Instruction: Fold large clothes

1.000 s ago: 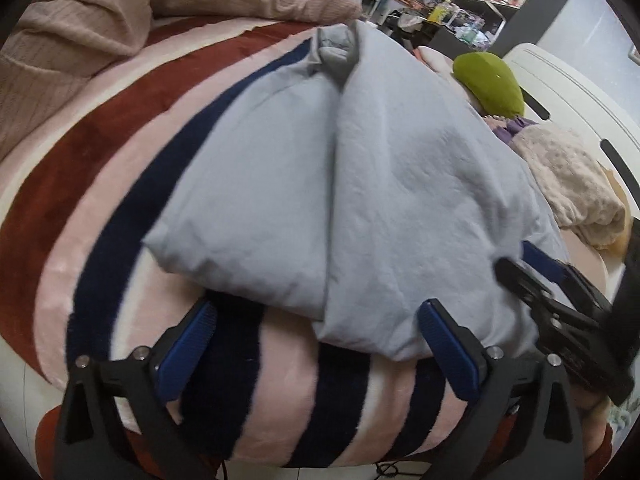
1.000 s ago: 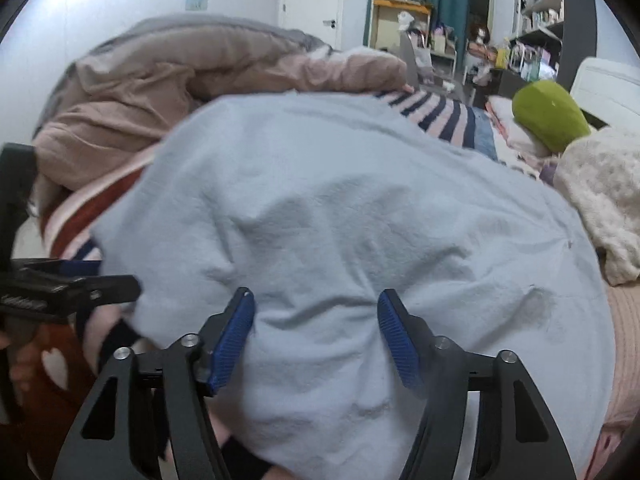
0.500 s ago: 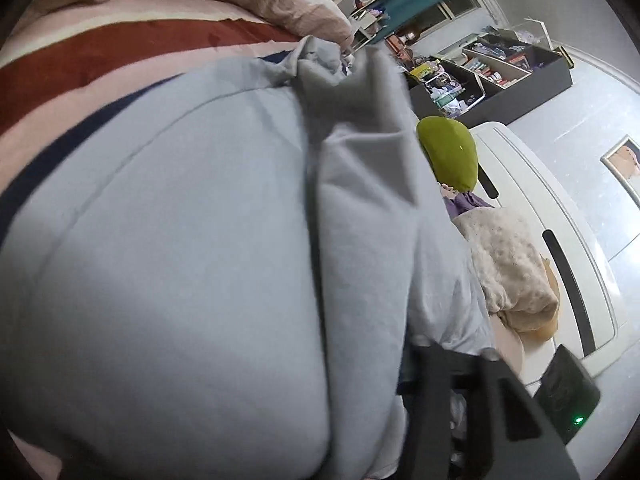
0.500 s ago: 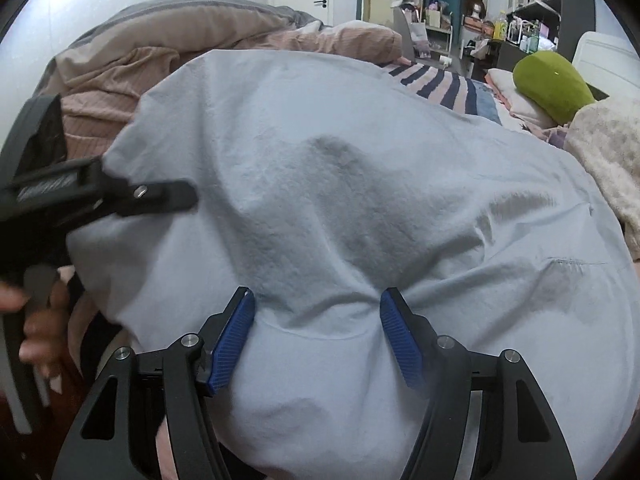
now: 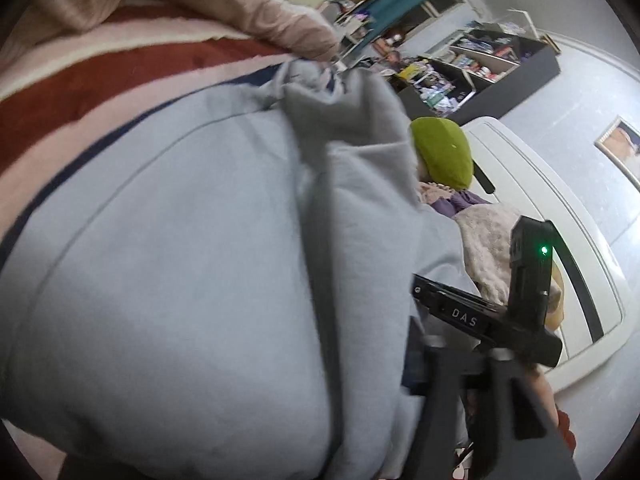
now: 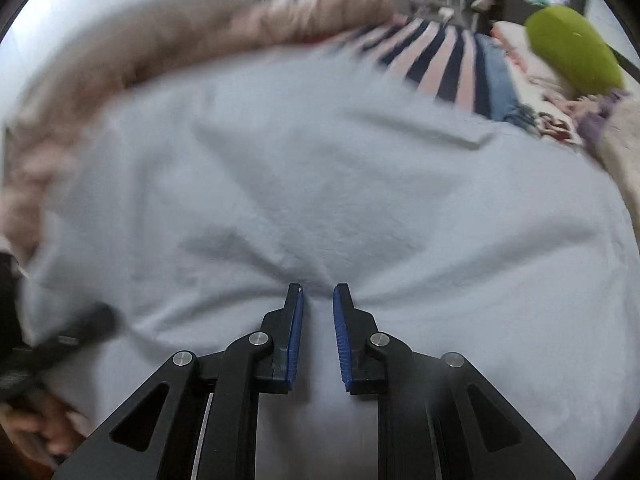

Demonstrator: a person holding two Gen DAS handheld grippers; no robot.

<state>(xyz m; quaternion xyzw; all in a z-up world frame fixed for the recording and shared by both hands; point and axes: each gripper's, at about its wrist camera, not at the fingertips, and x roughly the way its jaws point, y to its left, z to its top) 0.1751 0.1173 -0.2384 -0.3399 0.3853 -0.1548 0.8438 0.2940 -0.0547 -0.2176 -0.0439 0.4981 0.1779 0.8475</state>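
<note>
left gripper [image 5: 416,364] mostly hidden under light-blue garment [image 5: 180,260], far bedding [image 6: 180,40] motion-blurred, shelf items too small

1. A bed carries everything, covered by a plush striped blanket [image 5: 100,80] in dark red, pink and navy
2. A pale blue garment [image 6: 320,200] lies spread across the stripes
3. A bunched pinkish-beige quilt [image 6: 200,40] lies along the far edge
4. A green cushion [image 5: 442,152] and a cream fleecy throw [image 5: 486,240] rest near the white headboard [image 5: 560,216]

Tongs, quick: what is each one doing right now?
Left tongs: buried in the blue garment, cannot tell.
Right tongs: just closed, pinching the blue garment.
</note>
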